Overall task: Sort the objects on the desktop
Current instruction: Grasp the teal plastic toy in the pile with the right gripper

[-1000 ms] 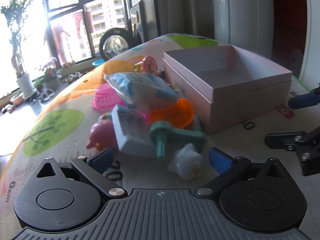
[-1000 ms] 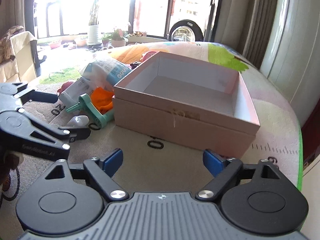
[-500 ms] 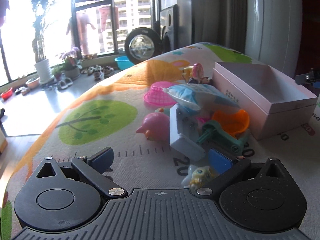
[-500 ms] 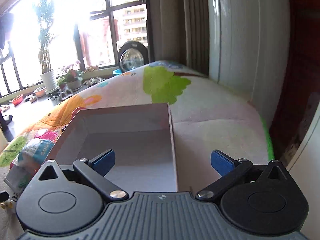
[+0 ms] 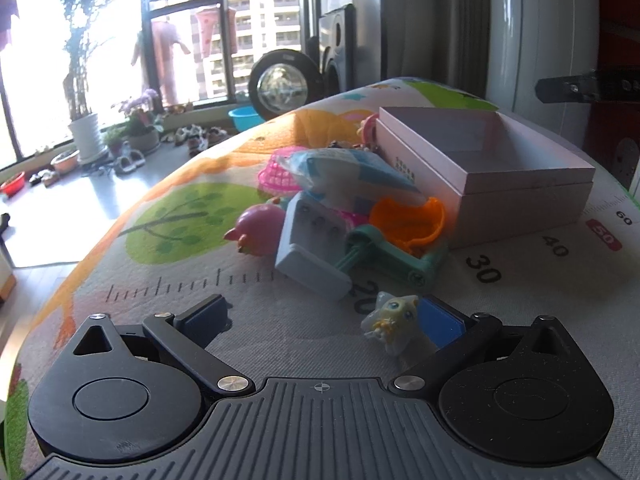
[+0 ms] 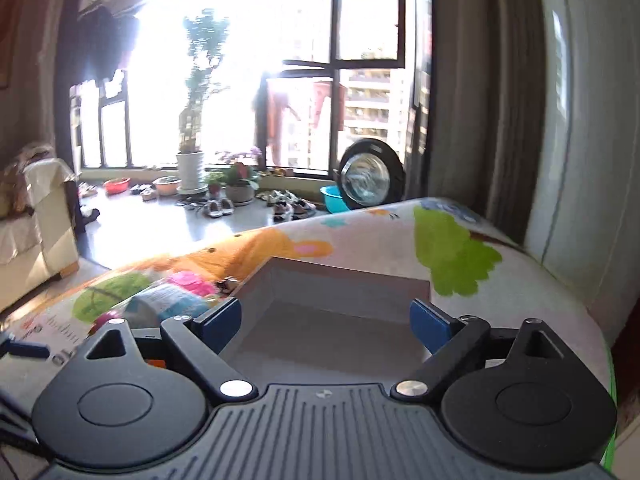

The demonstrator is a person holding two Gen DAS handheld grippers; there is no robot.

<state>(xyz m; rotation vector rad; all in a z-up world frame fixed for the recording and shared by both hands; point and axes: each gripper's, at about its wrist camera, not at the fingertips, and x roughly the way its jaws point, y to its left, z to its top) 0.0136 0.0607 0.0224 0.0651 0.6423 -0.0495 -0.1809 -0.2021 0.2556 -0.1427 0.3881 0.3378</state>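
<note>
Both tongs swung since before: left tongs [image 5: 320, 316] nearer cat figurine [image 5: 394, 317], right tongs [image 6: 325, 318] over pink box [image 6: 348, 280].
You hold both wide, empty; toy pile [image 5: 340, 216] just left of box, ready for pickup.

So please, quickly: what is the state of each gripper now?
Left gripper: open, holding nothing; small white toy figure sits by one finger.
Right gripper: open, empty, above the pink box.
</note>
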